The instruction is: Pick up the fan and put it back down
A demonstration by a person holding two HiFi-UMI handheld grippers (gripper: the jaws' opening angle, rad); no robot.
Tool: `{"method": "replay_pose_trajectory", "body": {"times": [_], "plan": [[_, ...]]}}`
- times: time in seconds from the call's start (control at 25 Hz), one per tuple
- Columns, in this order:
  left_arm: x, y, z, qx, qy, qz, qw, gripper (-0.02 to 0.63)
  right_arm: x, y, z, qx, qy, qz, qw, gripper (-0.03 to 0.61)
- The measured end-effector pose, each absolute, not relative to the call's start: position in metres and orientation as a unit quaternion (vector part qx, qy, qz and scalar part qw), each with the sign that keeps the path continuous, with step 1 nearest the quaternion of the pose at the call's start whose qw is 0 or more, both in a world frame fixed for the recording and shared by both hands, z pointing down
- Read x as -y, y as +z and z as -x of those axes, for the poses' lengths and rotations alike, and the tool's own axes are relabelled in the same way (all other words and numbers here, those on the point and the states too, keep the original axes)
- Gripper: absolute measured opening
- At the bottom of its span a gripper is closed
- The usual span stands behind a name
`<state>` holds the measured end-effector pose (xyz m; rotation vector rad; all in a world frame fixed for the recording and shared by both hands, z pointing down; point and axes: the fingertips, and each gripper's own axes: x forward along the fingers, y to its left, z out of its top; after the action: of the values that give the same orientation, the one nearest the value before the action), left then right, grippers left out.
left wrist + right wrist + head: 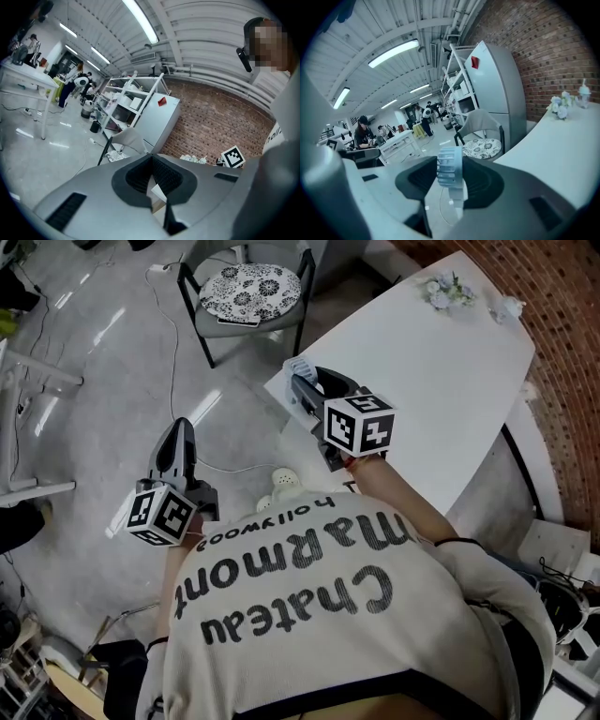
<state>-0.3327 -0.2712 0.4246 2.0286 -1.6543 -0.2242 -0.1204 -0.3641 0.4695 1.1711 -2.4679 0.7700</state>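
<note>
A small white hand-held fan (298,367) sticks out past the near corner of the white table (441,381). My right gripper (302,382) is shut on it. In the right gripper view the ribbed round fan head (450,168) sits upright between the two dark pads of the right gripper (451,174), with its stem hanging below. My left gripper (178,430) hangs over the grey floor to the left of the person and holds nothing. In the left gripper view the left gripper (151,158) has its pads together at the tip.
A chair with a patterned cushion (248,292) stands on the floor beyond the table corner. A small bunch of flowers (448,292) and a little cup (508,307) sit at the table's far end. Cables and a white object (284,482) lie on the floor. A brick wall runs along the right.
</note>
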Motion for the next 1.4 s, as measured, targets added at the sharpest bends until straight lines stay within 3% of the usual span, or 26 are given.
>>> {"method": "replay_pose_trajectory", "body": {"times": [1.4], "plan": [[0.276,0.437,0.351,0.626,-0.076,-0.729,0.266,0.0,0.379,0.495,0.133,0.869,0.229,-0.391,0.197,0.178]]}}
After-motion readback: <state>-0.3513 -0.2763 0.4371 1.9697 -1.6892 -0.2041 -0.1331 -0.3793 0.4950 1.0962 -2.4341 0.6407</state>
